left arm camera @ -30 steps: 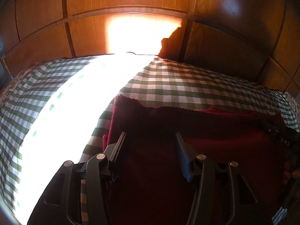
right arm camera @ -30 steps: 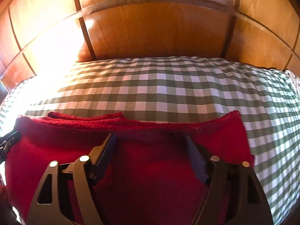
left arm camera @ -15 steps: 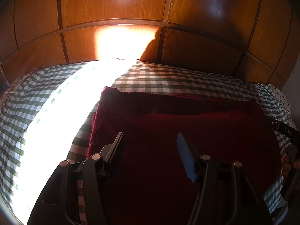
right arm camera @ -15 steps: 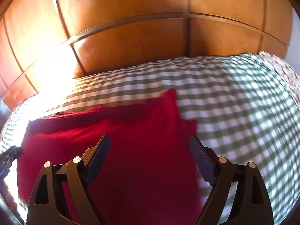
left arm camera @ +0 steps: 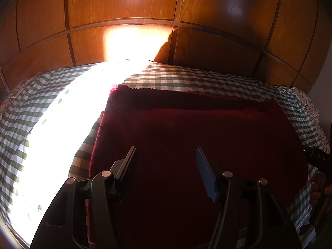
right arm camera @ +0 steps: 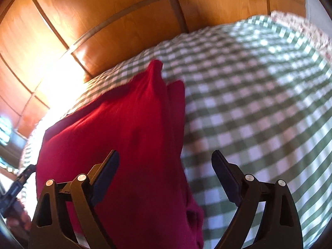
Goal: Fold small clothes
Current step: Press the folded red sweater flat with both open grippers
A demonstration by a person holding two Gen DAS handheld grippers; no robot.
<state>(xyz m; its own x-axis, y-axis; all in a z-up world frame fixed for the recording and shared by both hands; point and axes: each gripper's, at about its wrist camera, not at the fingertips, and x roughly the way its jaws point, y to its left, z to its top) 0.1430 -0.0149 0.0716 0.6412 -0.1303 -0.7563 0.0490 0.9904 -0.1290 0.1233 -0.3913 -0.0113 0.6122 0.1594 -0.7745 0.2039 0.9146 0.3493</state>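
Black linkage arms of the left hand-held gripper frame the near foreground, its jaws parted and empty above the red cloth, which lies directly beneath and ahead of it on the bed. The right hand-held gripper also stands wide and released, nothing between its blue-padded fingers; it straddles the cloth's right edge, with the body of the cloth off to its left, so the left gripper sits nearer the cloth's middle and the right nearer its border. Soft and napped, the cloth forms a folded rectangle, long axis running left to right, an upper layer stopping short of a scalloped far hem. Green-and-white checked bedcover extends beyond, partly washed out by sunlight. Glossy wooden panels close the background.
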